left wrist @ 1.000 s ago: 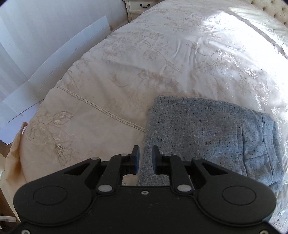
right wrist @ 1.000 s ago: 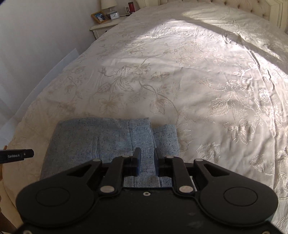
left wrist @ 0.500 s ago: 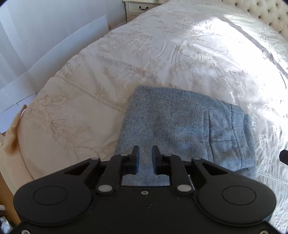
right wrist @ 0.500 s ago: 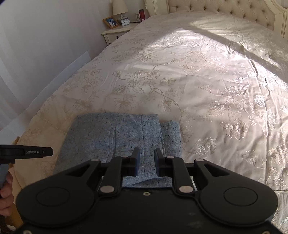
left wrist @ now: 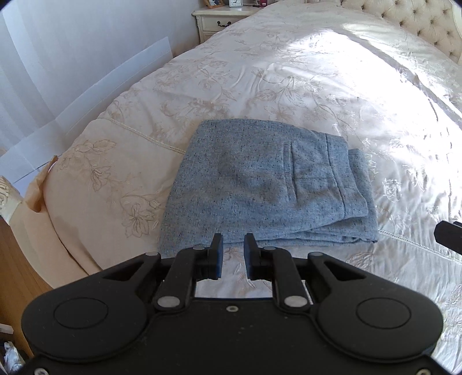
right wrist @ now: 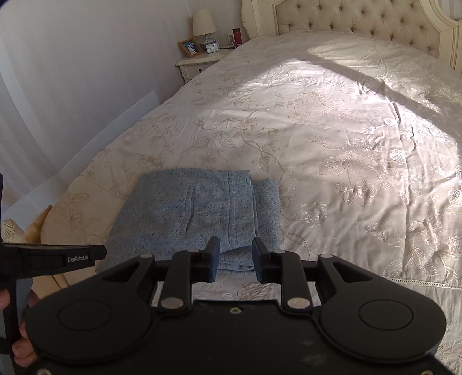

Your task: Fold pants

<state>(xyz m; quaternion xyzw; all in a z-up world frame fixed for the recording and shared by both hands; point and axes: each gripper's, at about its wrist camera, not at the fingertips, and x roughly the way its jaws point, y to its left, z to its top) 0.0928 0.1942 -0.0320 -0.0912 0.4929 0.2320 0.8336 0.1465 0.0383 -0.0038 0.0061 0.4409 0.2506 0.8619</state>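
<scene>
Your left gripper (left wrist: 232,256) hangs with a narrow gap between its fingers, nothing in it; your right gripper (right wrist: 236,259) is opening, also bare. Folded blue-grey pants (left wrist: 260,184) lie just past both at twelve o'clock, on the embroidered bedspread (right wrist: 332,138). At eleven o'clock stands a nightstand (right wrist: 196,65).

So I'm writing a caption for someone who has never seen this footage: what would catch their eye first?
First, the folded blue-grey pants, a neat rectangle near the foot of the bed, plain against the cream bedspread embroidered with flowers. Next, the black left gripper and right gripper filling the bottom of each view, both off the fabric; the right one's jaws are opening with nothing between them. Far back stands a tufted headboard.
</scene>
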